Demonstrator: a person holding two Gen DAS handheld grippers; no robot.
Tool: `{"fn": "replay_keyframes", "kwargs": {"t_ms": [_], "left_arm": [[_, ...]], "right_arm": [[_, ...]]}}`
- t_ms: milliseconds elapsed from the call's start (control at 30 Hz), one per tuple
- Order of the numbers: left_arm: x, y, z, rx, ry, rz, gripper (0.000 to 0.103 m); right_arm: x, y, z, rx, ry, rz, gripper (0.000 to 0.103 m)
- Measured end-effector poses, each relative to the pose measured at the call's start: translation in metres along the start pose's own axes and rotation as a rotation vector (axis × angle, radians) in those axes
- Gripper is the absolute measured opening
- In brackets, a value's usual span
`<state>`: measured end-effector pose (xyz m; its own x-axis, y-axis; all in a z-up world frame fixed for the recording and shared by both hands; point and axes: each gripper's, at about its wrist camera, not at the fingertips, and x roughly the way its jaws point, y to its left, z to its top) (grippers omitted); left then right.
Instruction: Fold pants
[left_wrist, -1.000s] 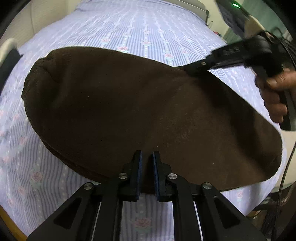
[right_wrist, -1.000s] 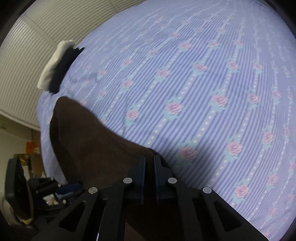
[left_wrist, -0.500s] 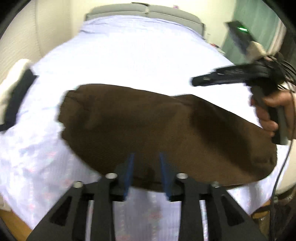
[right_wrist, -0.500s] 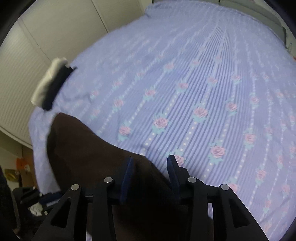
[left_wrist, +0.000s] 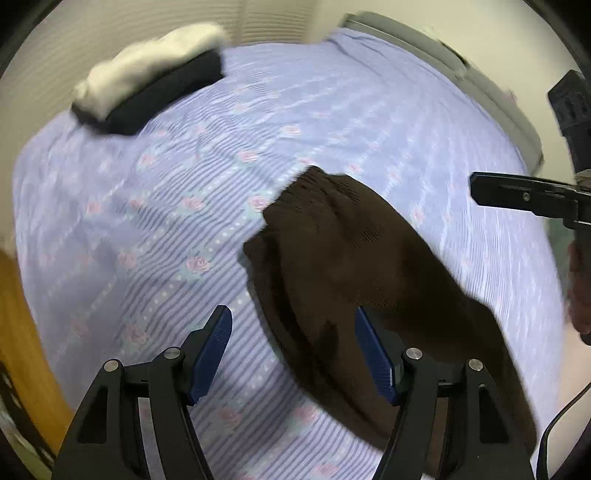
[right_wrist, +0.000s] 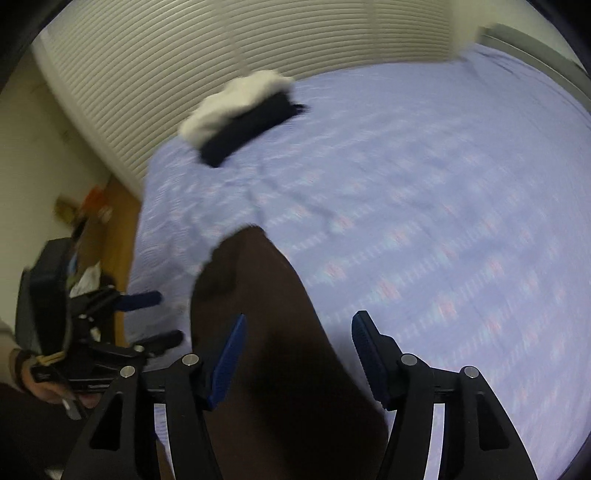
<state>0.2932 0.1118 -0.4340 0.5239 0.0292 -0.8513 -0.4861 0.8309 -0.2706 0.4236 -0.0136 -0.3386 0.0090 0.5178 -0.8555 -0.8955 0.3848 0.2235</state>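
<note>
Brown fabric: the pants (left_wrist: 354, 273) lie as a long, narrow dark strip on the lilac striped bedsheet (left_wrist: 155, 221), running from near the bed's middle back toward me; they look laid double, legs together.
Left gripper: my left gripper (left_wrist: 293, 350) hangs above the near part of the strip with its blue pads spread wide and nothing between them.
Right gripper: my right gripper (right_wrist: 297, 358) hovers over the other part of the strip, fingers likewise wide apart and gripping nothing; the cloth under it is loose on the bed.
Progress: I judge at least one lengthwise fold is done, since the strip is only one leg wide. The shortening folds, end over end, seem left to do.
Not clear: both views are motion-blurred, so I cannot tell which end is the waistband.
Containers: none visible, no basket or drawer.
Other items: a folded black-and-white stack (left_wrist: 147, 88) sits at the bed's far edge, well apart from the pants.
</note>
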Motion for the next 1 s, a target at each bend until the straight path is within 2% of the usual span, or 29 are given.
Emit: {"fn": "replay_keyframes", "kwargs": {"t_ms": [67,133,200,367,533,733,800,833,867,1000], "left_arm": [[0.007,0.009,0.002,-0.082,0.003,-0.043,0.068],[0.009,0.012,0.002,-0.126,0.02,-0.05,0.068],[0.015,0.014,0.004,-0.15,0.032,-0.038,0.068],[0.037,0.028,0.007,-0.239,0.093,-0.038,0.07],[0.056,0.028,0.009,-0.266,0.164,-0.123,0.073],[0.077,0.035,0.006,-0.327,0.191,-0.182,0.072],[0.075,0.034,0.005,-0.311,0.169,-0.213,0.053],[0.074,0.031,0.004,-0.293,0.163,-0.245,0.039],[0.069,0.027,0.004,-0.264,0.146,-0.252,0.032],[0.045,0.016,0.004,-0.2,0.086,-0.263,0.025]], "right_arm": [[0.019,0.001,0.024,-0.045,0.048,0.07,0.06],[0.041,0.006,0.044,-0.103,0.114,0.138,0.06],[0.062,0.011,0.058,-0.167,0.177,0.176,0.06],[0.108,0.012,0.075,-0.229,0.338,0.244,0.06],[0.156,0.005,0.075,-0.208,0.505,0.334,0.06],[0.209,-0.006,0.063,-0.067,0.664,0.455,0.06],[0.215,-0.006,0.058,-0.048,0.674,0.471,0.056],[0.213,-0.003,0.058,-0.06,0.666,0.483,0.048],[0.209,0.0,0.057,-0.083,0.649,0.486,0.044],[0.174,0.007,0.053,-0.143,0.555,0.468,0.036]]}}
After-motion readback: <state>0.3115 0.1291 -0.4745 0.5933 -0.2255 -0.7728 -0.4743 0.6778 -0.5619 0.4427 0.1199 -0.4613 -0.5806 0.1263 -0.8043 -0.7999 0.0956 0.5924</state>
